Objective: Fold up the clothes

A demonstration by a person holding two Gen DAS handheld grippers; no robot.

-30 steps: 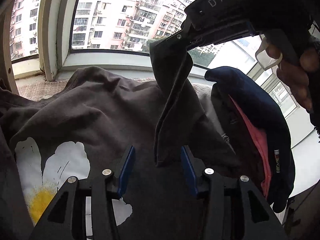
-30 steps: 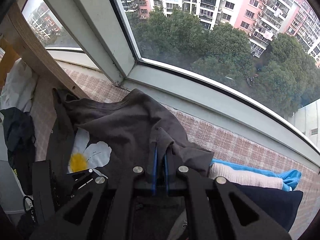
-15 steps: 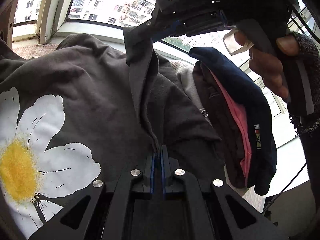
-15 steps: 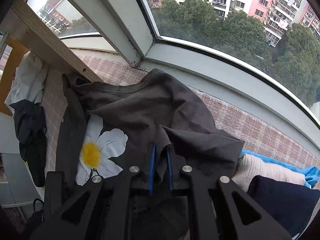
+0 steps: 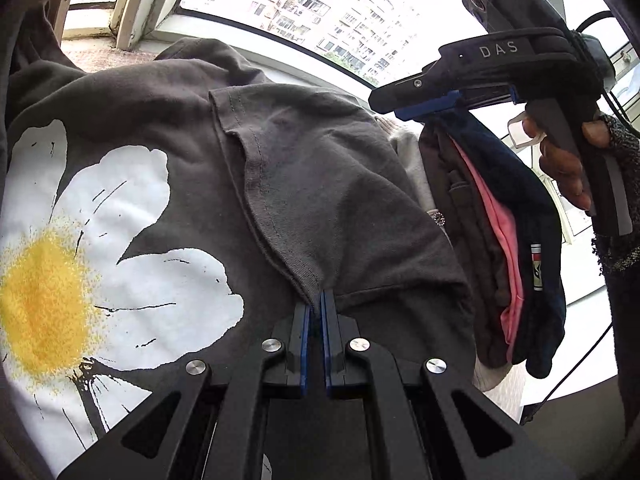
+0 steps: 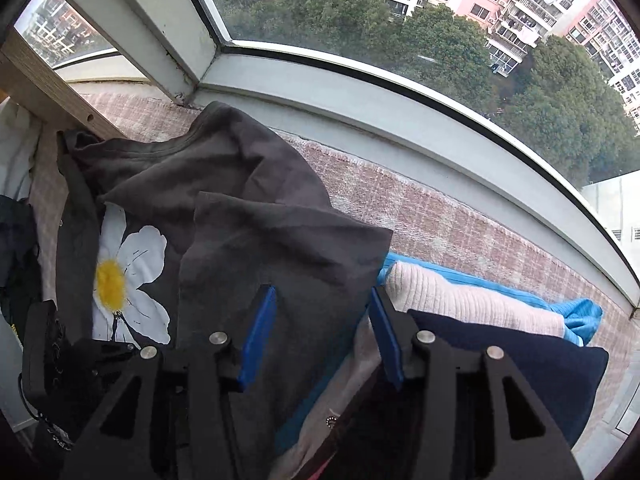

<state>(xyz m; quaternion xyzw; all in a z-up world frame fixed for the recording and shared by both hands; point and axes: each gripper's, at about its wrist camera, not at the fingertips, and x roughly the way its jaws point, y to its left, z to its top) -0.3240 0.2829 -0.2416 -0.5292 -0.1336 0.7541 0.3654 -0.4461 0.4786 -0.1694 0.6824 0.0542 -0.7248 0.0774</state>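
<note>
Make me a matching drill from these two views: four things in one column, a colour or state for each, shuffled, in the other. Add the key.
Things
1. left gripper
2. right gripper
3. daisy print
4. ribbed sweater

States
A. cream, folded in the pile
B. shut on the grey T-shirt's folded sleeve
C. white petals, yellow centre
D. jaws opening, pressing on nothing

Pairs: 1-B, 2-D, 3-C, 4-A

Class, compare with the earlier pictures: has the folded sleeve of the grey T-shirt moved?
Yes. The sleeve, lifted toward the window frame before, now lies flat on the T-shirt, dropped by the opening right gripper.
</note>
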